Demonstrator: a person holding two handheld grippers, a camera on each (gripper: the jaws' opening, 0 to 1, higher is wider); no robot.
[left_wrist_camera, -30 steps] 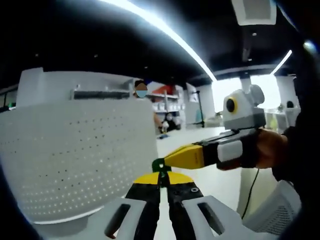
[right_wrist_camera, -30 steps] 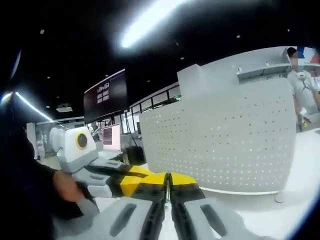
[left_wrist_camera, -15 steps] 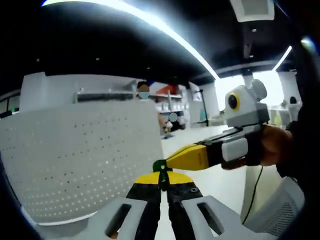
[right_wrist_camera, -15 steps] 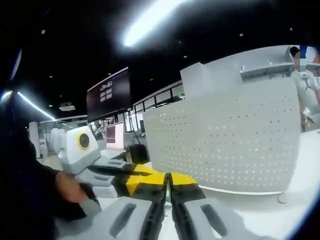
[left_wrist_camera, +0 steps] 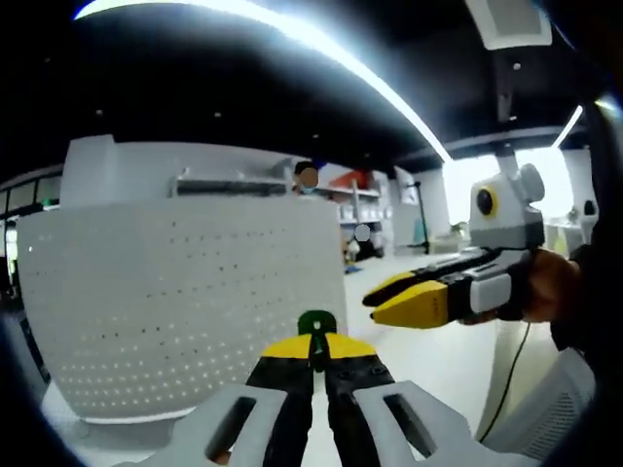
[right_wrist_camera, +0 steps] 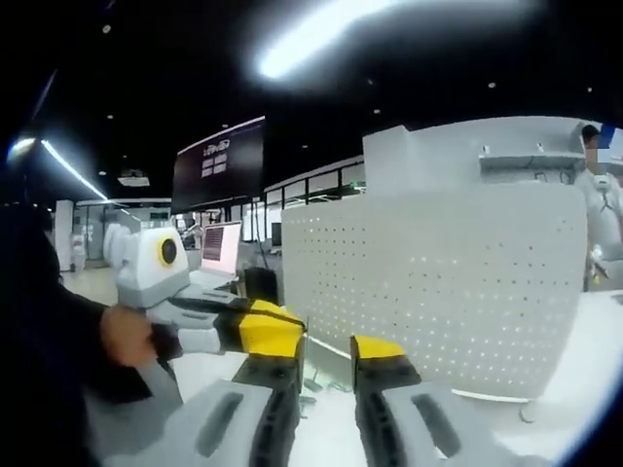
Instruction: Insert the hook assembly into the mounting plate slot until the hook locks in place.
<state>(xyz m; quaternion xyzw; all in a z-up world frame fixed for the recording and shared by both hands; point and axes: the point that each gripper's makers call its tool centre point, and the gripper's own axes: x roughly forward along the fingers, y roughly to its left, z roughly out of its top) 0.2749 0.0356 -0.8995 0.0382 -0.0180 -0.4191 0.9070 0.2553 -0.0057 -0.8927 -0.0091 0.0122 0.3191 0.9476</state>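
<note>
Overhead, long strip lights [left_wrist_camera: 321, 44] run across a dark ceiling above an open hall. A white table surface [right_wrist_camera: 574, 360] carries an upright white perforated panel, the mounting plate [left_wrist_camera: 185, 302], which stands at the far left in the left gripper view and at the far right in the right gripper view [right_wrist_camera: 438, 282]. A person [right_wrist_camera: 599, 209] in light clothing stands beyond the plate's right edge. A dark wall screen [right_wrist_camera: 219, 165] hangs at the far left of the right gripper view.

Left gripper [left_wrist_camera: 314, 352]: the yellow-tipped jaws are pressed together on the hook assembly [left_wrist_camera: 314, 324], a small green piece with a loop that protrudes just past the jaw tips. The hook assembly is held in the air near the plate, apart from it; the exact gap cannot be judged.

Right gripper [right_wrist_camera: 326, 355]: the jaws are spread with a clear gap and nothing between them. In the left gripper view this gripper [left_wrist_camera: 394, 300] enters from the right, held by a hand [left_wrist_camera: 550, 287], with its tips apart from the hook assembly. In the right gripper view the left gripper [right_wrist_camera: 263, 326] enters from the left, held by a hand [right_wrist_camera: 127, 336].
</note>
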